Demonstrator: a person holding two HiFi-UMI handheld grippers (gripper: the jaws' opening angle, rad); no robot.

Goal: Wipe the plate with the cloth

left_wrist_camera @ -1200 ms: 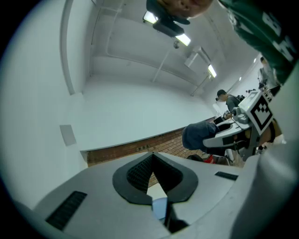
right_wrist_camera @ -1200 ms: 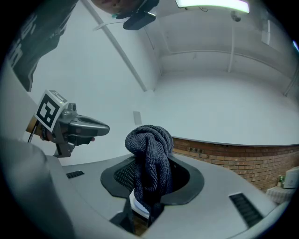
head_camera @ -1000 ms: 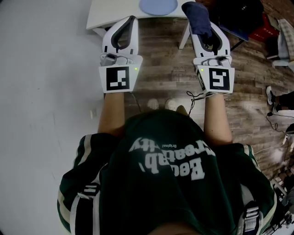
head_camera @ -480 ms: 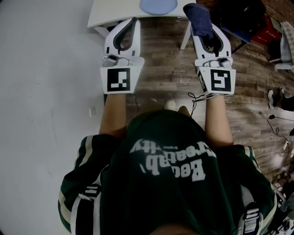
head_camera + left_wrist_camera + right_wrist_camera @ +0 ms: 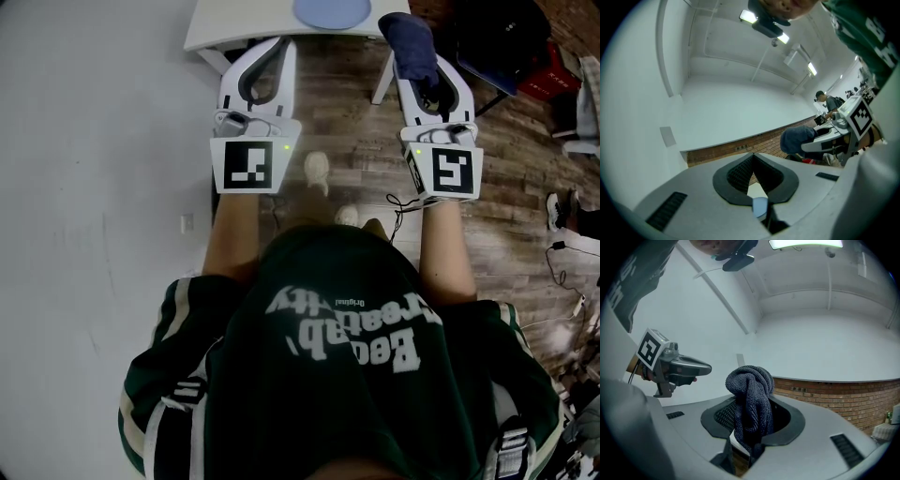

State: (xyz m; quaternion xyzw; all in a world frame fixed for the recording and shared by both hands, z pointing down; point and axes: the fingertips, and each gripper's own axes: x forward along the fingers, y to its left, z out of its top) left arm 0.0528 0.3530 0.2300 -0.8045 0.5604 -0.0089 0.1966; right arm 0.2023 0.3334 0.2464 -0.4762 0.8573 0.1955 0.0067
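The right gripper (image 5: 419, 58) is clamped on a dark blue cloth (image 5: 409, 39) bunched over its tips. The left gripper (image 5: 284, 45) is closed, empty. A pale blue plate (image 5: 330, 11) lies on the table (image 5: 234, 19) just ahead, between them.

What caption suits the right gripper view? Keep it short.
Right gripper shut on a dark cloth, left gripper beyond, white wall behind.

A white rectangular table (image 5: 234, 19) stands on brown wooden plank floor (image 5: 347, 112), beside a plain white wall (image 5: 94, 141); ceiling strip lights (image 5: 806, 243) glow above it.
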